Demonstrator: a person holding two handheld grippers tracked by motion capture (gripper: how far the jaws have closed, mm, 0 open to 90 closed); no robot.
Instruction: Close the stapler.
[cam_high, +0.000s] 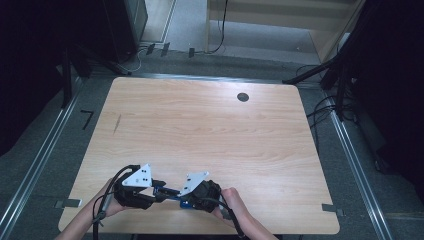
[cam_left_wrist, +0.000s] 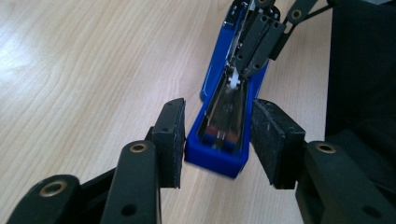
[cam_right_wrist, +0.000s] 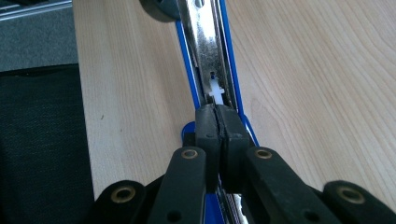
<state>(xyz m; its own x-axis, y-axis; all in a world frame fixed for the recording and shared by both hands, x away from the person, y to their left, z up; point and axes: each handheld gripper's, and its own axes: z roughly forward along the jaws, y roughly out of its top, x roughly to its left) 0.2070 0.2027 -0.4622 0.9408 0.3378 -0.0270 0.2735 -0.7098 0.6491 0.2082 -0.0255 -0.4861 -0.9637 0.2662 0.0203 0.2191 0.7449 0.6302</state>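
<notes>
Stapler, blue, opened, near table front edge, between left gripper and right gripper; left gripper view: pads clamped on stapler base end; right gripper view: jaws pressed together, empty, tips over stapler metal channel.

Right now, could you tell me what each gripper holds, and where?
Left gripper straddles the blue stapler's base end, contact unclear; right gripper is shut over its metal channel.
</notes>
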